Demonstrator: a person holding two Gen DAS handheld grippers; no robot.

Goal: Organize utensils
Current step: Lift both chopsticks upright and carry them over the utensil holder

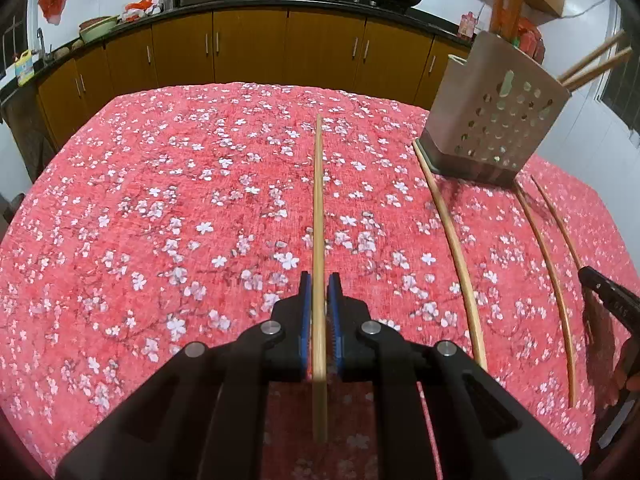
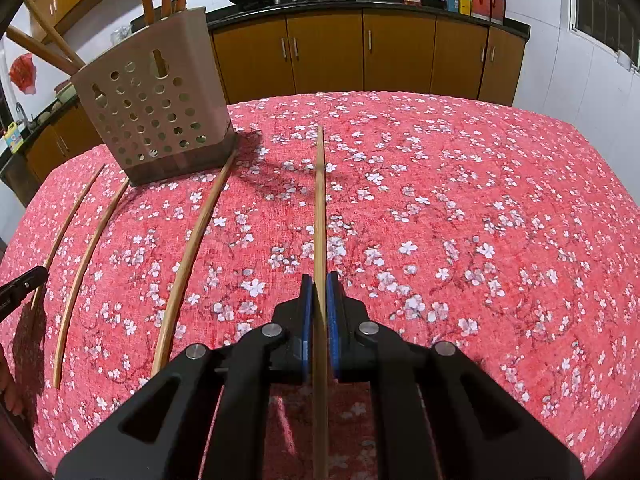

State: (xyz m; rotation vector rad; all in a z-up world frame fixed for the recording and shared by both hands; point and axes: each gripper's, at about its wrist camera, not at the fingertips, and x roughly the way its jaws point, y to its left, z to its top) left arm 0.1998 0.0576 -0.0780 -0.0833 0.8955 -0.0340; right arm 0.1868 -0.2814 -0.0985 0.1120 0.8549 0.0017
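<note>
Now each hand-held gripper, left (image 1: 319,280) and right (image 2: 319,280), pinches one chopstick (image 1: 319,208) mid-frame above the counter (image 1: 160,200); I should tilt tips down into the holder (image 1: 496,120), upper right.

Perforated utensil holder (image 1: 496,120) upright, holding sticks; three bamboo chopsticks (image 1: 452,236) lie beside it — parallel, apart.
</note>
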